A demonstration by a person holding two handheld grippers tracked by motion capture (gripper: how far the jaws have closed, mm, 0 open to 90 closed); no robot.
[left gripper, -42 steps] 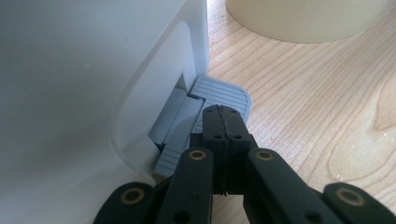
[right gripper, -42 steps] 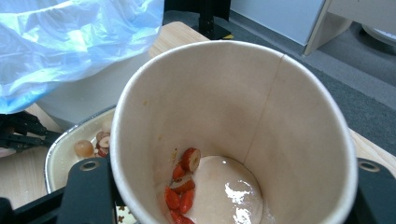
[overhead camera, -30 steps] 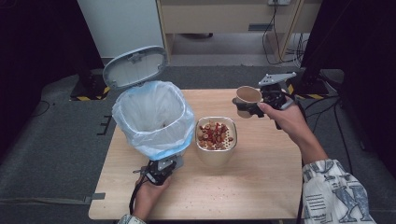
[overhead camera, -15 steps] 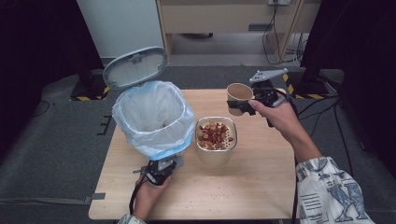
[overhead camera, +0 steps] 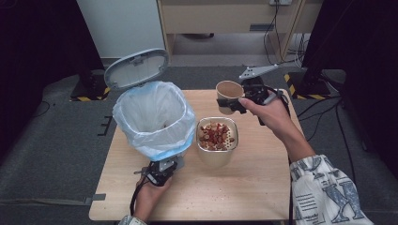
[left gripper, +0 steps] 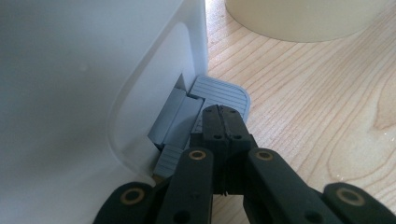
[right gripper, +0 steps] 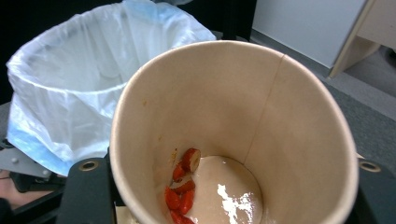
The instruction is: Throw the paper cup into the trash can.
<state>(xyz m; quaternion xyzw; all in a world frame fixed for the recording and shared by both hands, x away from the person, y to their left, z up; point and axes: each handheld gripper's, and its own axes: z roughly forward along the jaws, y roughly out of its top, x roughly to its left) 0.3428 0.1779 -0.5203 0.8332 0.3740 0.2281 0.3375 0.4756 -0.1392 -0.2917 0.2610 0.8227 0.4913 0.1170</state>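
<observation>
A white pedal bin (overhead camera: pixel 155 117) lined with a white bag stands on the wooden table (overhead camera: pixel 263 187), its grey lid (overhead camera: pixel 136 68) raised. My left gripper (overhead camera: pixel 162 171) is shut, and its closed tips (left gripper: pixel 223 116) rest on the bin's grey pedal (left gripper: pixel 219 93). My right gripper (overhead camera: pixel 244 101) is shut on a brown paper cup (overhead camera: pixel 228 93), held in the air to the right of the bin. In the right gripper view the cup (right gripper: pixel 233 102) tilts towards the bag (right gripper: pixel 84 70), with a few red pieces (right gripper: pixel 182 186) and pale liquid at its bottom.
A cream bowl (overhead camera: pixel 217 136) full of red and brown food pieces stands on the table between the bin and the cup. Cabinets and cables lie beyond the table's far edge. Small crumbs dot the wood near the front.
My right hand has carried the cup left and a little up, nearer the bin. The left gripper has stayed on the pedal and the lid has stayed raised.
</observation>
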